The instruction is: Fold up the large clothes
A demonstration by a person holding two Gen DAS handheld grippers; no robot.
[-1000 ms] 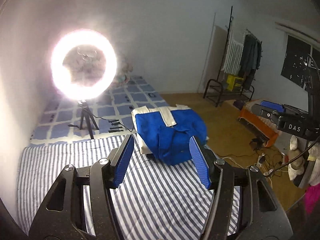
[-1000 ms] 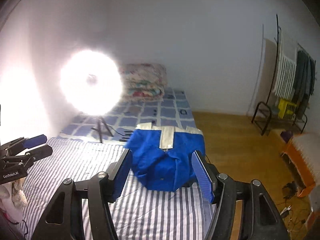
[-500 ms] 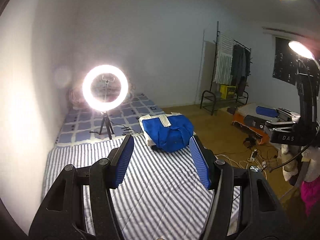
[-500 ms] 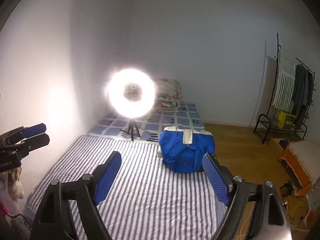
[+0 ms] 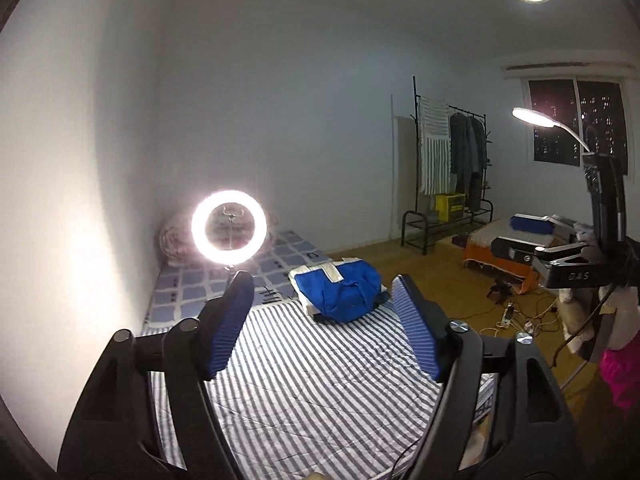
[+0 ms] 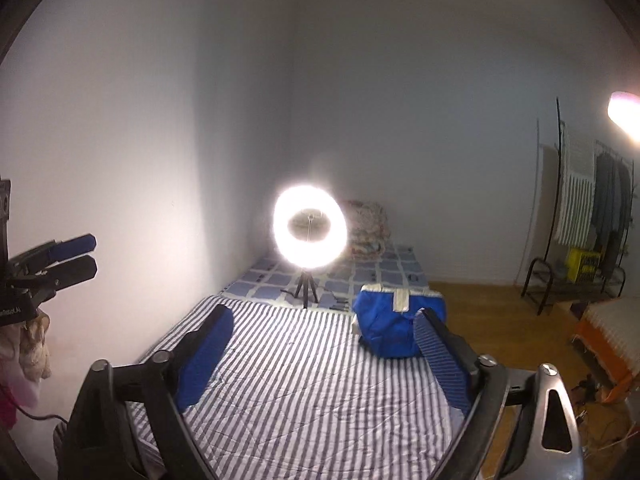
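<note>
A folded blue garment with white trim point(image 5: 340, 292) lies at the far right edge of the striped bed sheet point(image 5: 320, 380); it also shows in the right wrist view point(image 6: 396, 324). My left gripper point(image 5: 322, 320) is open and empty, held well back and above the bed. My right gripper point(image 6: 324, 348) is open wide and empty, also far from the garment. The right gripper shows at the right in the left wrist view point(image 5: 532, 240), and the left one at the left in the right wrist view point(image 6: 60, 260).
A lit ring light on a small tripod point(image 5: 229, 227) stands on the checked mattress behind the sheet, also in the right wrist view point(image 6: 309, 232). A rolled quilt point(image 6: 366, 228) lies by the wall. A clothes rack point(image 5: 452, 176), an orange-covered bench point(image 5: 504, 252) and floor cables point(image 5: 520, 316) are on the right.
Both grippers have pulled back and up from the folded garment, which now looks small and far. The right gripper has opened wider.
</note>
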